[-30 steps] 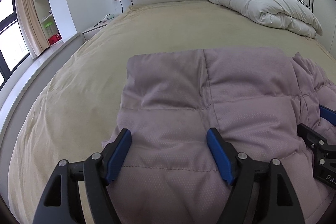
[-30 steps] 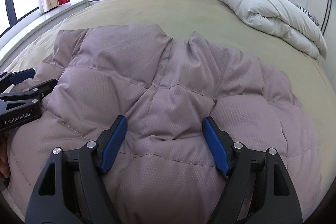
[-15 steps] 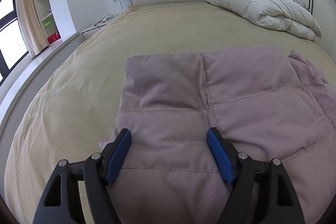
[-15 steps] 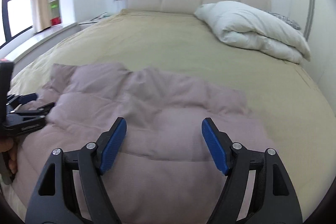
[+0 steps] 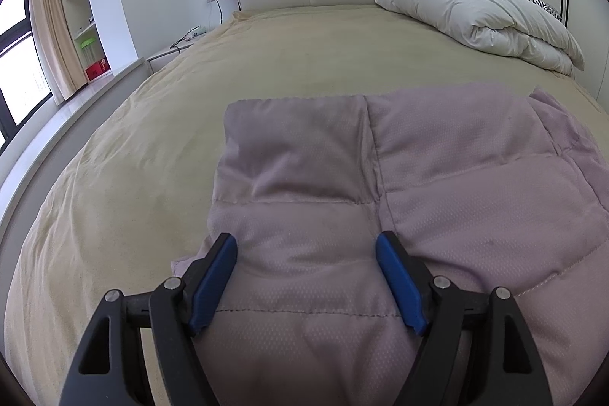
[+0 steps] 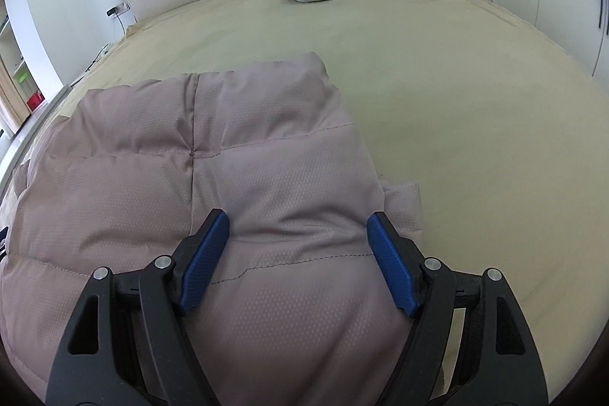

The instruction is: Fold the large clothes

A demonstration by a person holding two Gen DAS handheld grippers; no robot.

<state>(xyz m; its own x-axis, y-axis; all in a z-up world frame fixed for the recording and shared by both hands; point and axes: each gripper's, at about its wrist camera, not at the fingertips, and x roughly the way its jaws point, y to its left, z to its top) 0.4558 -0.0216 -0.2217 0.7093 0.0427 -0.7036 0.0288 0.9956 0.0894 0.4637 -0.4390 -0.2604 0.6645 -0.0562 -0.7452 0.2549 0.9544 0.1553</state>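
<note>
On the tan bed (image 5: 266, 71), the mauve puffer jacket (image 5: 437, 177) lies flat near you, stretched across between your hands. Your left gripper (image 5: 306, 278) hangs over its left edge, your right gripper (image 6: 295, 259) over its right edge, both spread wide and holding nothing.

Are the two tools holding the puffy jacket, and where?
Neither: the left tool and right tool stand open over the jacket, gripping nothing.
</note>
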